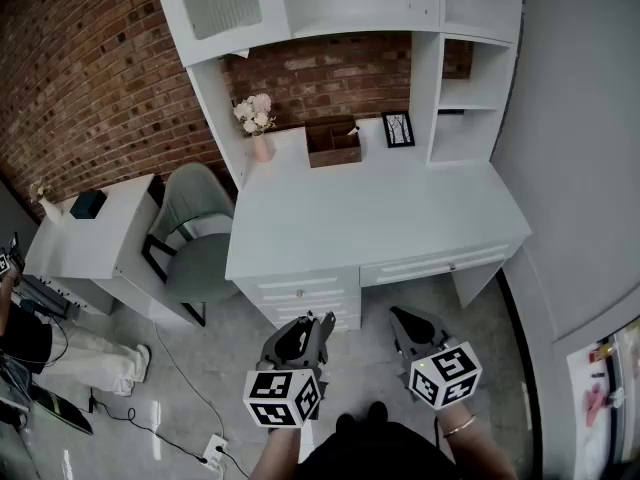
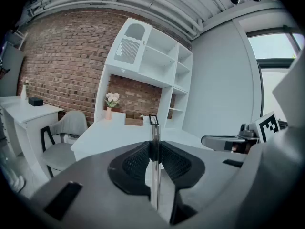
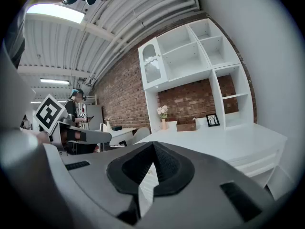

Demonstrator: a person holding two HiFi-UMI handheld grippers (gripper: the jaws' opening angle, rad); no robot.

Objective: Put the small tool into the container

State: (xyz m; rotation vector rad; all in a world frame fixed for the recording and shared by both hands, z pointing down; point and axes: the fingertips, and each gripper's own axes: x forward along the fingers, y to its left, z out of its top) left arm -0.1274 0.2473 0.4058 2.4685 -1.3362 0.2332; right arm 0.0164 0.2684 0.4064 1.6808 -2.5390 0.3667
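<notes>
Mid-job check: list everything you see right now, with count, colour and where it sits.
Desk with hutch: one, white, centre.
Container: one, brown open box, back of the desk.
Picture frame: one, black, right of the container.
Vase of flowers: one, pink with pale flowers, left of the container.
Chair: one, grey, left of the desk.
Side table: one, white, far left, bearing a dark box.
Person: one, white trousers, left edge.
Small tool: one, thin, metallic, in the left claw.
Left claw: one, grey, shut on the small tool.
Right claw: one, grey, shut, empty.
</notes>
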